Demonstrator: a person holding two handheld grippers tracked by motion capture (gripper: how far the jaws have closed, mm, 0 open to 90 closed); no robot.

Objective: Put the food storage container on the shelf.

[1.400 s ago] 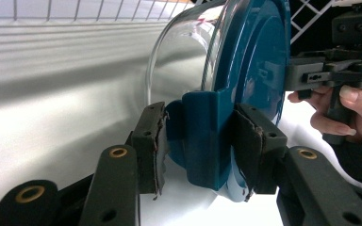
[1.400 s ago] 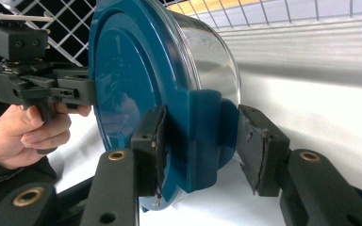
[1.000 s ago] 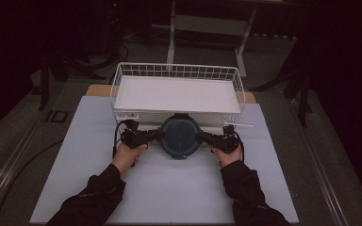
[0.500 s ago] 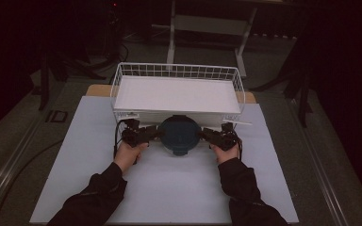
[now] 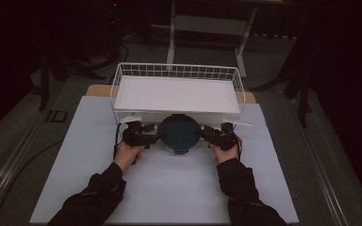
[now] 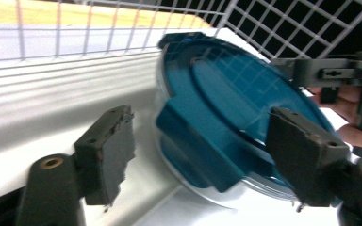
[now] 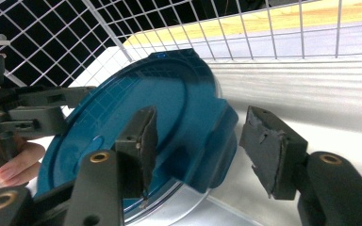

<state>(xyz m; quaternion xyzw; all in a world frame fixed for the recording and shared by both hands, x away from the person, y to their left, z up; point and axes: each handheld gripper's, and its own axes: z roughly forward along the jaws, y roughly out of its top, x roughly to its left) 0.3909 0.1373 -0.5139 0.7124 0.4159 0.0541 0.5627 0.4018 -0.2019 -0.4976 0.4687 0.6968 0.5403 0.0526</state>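
Observation:
A round clear container with a teal lid (image 5: 178, 133) sits against the front of the white wire basket (image 5: 176, 70) and looks tilted, its far edge up on the wire. My left gripper (image 5: 156, 136) is at its left side. The left gripper's (image 6: 202, 127) jaws have just been opening and now stand apart around the lid's left tab (image 6: 193, 141). My right gripper (image 5: 202, 132) is at the right side. The right gripper's (image 7: 201, 129) jaws have widened a little and straddle the lid's (image 7: 122, 122) right tab without pressing on it.
The basket holds a flat white board (image 5: 176, 94) and stands at the back of a pale mat (image 5: 169, 188). Its wire front is right behind the lid. The dark floor and a metal stand (image 5: 207, 23) lie beyond the table.
The lidded container has shifted slightly away from the person, up against the basket. The left jaws have let go of the lid's tab and spread. Both hands stay at its sides.

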